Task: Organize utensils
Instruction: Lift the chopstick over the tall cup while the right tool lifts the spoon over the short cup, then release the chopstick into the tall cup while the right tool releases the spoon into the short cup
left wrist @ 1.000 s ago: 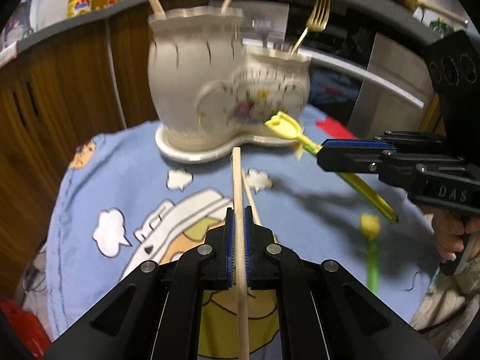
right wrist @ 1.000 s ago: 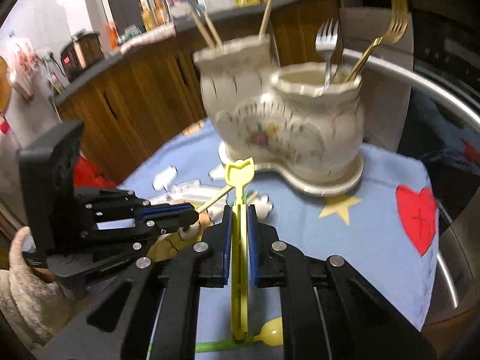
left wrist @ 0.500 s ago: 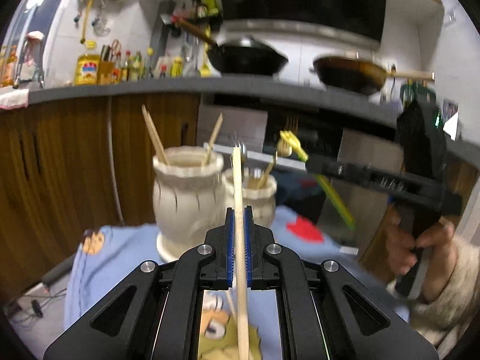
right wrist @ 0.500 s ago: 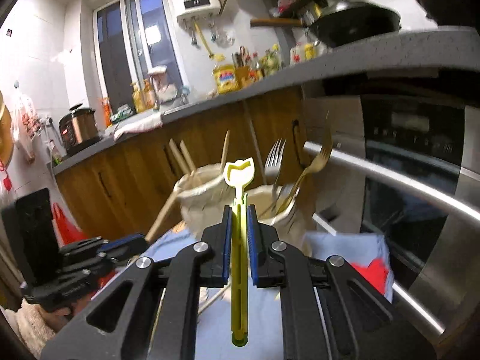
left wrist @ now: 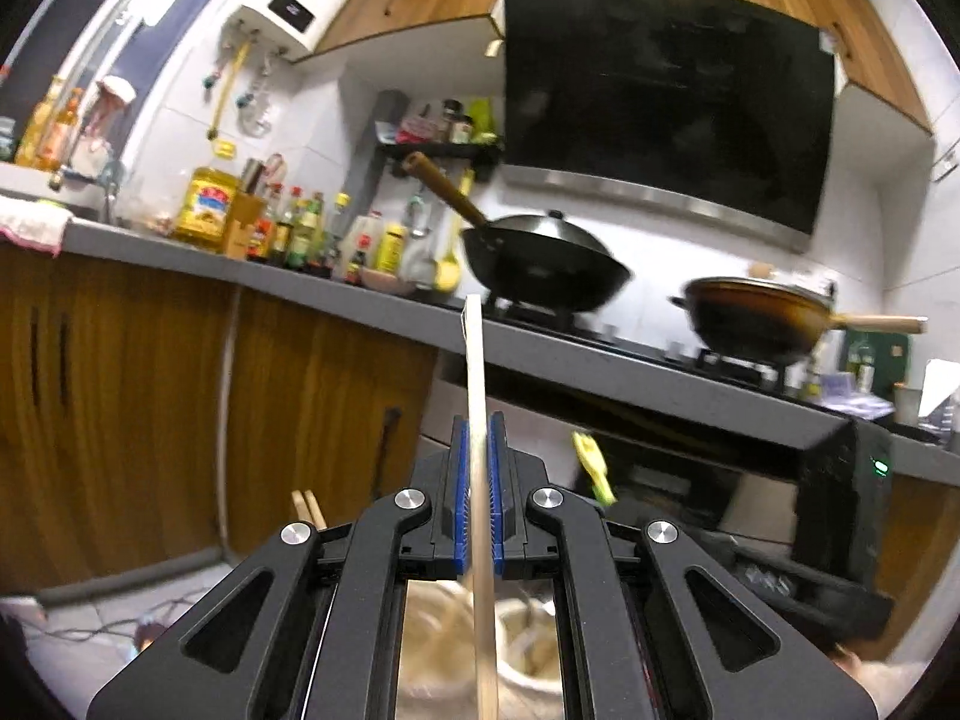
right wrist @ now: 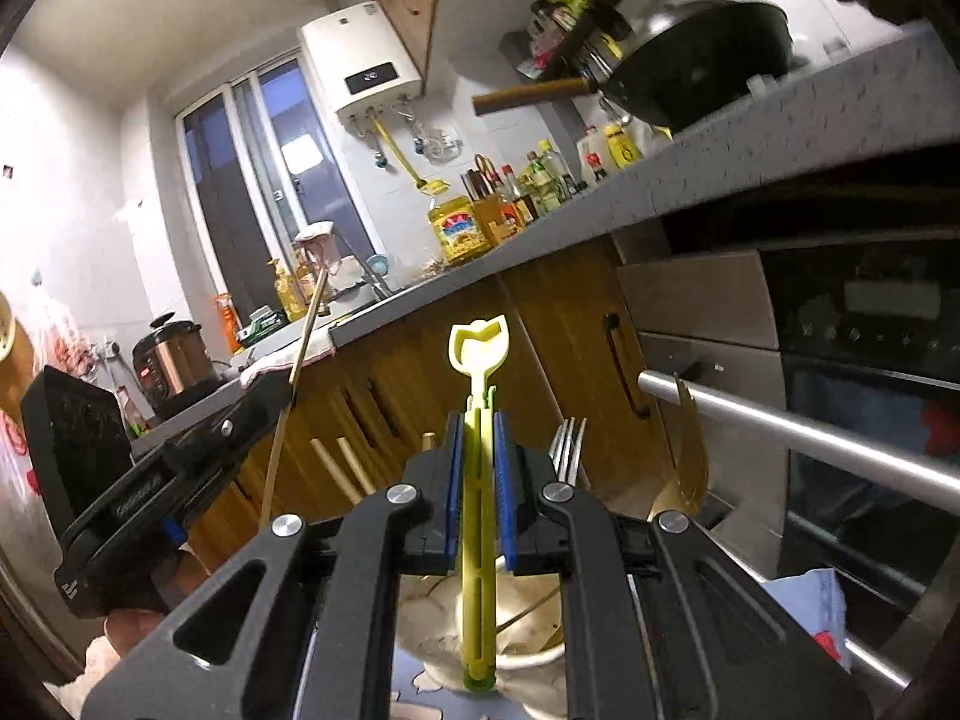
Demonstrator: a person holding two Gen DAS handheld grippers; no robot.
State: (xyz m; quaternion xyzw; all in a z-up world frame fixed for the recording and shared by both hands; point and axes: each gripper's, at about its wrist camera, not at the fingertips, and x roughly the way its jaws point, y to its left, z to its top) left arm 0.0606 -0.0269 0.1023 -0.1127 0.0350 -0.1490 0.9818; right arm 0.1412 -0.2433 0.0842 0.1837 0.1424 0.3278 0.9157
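Your left gripper with jaws clamped on a wooden chopstick, your right gripper with jaws gripping a yellow plastic utensil, both above the cream ceramic holder

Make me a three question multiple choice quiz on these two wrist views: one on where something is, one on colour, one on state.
1. Where does the black wok sit?
A. on the stove
B. on the floor
C. in the oven

2. What colour is the plastic utensil handle in the right tongs?
A. red
B. yellow-green
C. white

3. The left tongs are:
A. open and empty
B. shut on the wooden chopstick
C. shut on a fork

Key: A, it rests on a burner; B, its colour shows plainly; C is wrong, B: pads press the stick.
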